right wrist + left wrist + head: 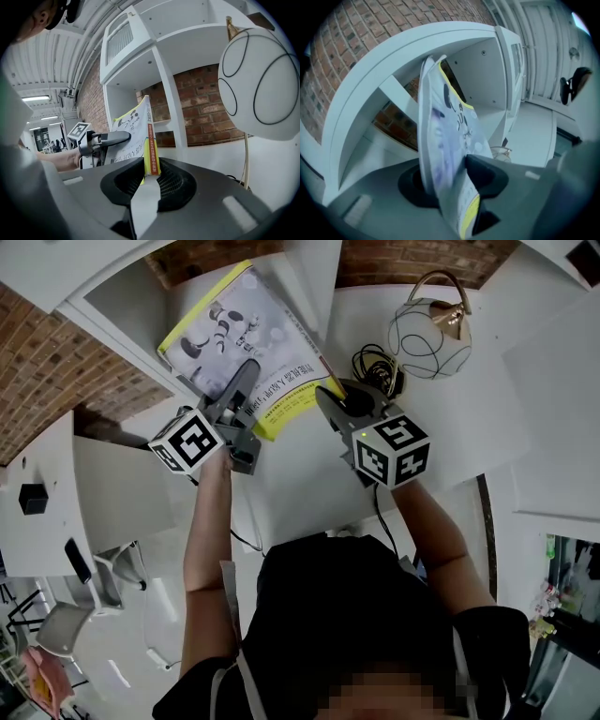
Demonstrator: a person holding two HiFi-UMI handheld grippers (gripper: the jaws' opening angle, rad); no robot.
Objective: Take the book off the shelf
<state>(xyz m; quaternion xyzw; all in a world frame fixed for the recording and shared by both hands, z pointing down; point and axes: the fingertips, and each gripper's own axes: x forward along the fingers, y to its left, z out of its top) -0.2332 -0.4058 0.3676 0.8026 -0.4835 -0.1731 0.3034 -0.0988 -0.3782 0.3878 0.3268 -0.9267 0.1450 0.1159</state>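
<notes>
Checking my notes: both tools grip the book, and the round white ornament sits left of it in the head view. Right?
No: the head view shows the round white ornament right of the book. The left tool and right tool do grip it.

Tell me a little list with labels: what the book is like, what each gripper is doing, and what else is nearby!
book: yellow-edged, cartoon figures on the cover, tilted at the mouth of a compartment
shelf: white, brick wall behind it
left gripper: shut on the book's cover
right gripper: shut on the book's lower corner by the spine
round white ornament: black rings and a gold top, standing to the right, apart from the book
black cable: coiled beside the ornament
book clear of the shelf: cannot tell
</notes>
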